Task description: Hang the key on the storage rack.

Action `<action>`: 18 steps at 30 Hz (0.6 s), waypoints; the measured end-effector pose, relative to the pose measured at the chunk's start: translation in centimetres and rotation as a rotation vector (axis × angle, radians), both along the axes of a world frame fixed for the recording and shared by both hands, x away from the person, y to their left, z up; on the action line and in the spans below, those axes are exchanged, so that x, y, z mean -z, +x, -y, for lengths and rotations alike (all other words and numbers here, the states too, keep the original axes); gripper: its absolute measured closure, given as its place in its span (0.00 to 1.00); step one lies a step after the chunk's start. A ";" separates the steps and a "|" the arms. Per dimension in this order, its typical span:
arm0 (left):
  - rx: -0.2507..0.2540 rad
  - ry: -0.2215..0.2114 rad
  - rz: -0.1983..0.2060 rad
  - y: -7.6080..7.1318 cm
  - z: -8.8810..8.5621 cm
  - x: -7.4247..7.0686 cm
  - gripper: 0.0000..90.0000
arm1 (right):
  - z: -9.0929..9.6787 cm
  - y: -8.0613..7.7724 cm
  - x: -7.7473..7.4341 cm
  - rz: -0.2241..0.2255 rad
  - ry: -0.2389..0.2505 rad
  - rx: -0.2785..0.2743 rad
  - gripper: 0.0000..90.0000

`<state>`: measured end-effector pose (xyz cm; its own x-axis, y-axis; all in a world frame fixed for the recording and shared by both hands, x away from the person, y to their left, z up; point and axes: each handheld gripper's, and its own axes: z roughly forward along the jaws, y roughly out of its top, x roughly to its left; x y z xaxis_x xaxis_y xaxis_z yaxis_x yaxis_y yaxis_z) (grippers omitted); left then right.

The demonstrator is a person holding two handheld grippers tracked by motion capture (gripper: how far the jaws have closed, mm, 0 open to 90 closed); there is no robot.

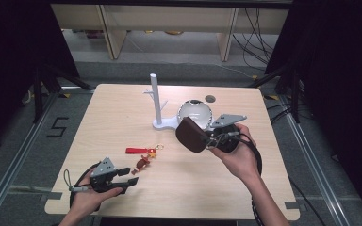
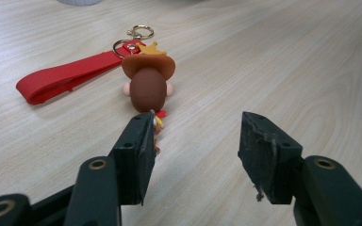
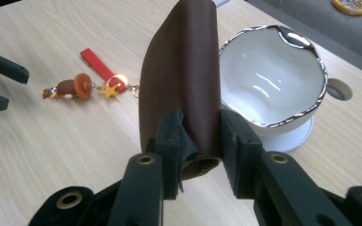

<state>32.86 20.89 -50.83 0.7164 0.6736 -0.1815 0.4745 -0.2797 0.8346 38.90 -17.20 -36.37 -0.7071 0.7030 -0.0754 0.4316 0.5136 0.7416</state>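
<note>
A keychain lies on the wooden table (image 1: 122,108): a small brown figure with a hat (image 2: 147,84) on a red strap (image 2: 61,77), also seen from above as the figure (image 1: 143,163) and strap (image 1: 136,151). My left gripper (image 2: 195,136) rests low just in front of the figure, open, with nothing between its jaws; the figure's feet lie by the left jaw's tip. My right gripper (image 3: 202,136) is held above the table, shut on a brown leather case (image 3: 181,70) that stands up out of its jaws, next to a white bowl (image 3: 273,75).
A white peg stand (image 1: 156,101) rises at the table's middle back, its base beside the silver-rimmed bowl (image 1: 195,112). A round hole (image 1: 210,99) sits in the tabletop behind the bowl. Dark tripods and cables flank the table.
</note>
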 end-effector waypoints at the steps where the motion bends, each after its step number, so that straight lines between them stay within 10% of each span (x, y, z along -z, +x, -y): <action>1: 0.000 0.003 0.002 0.0 0.0 0.0 0.50 | 0.0 0.1 -0.2 -0.008 0.002 0.001 0.79; 18: -0.011 -0.006 -0.003 0.1 0.3 0.2 0.49 | 0.5 2.9 -1.8 0.063 -0.033 0.030 0.79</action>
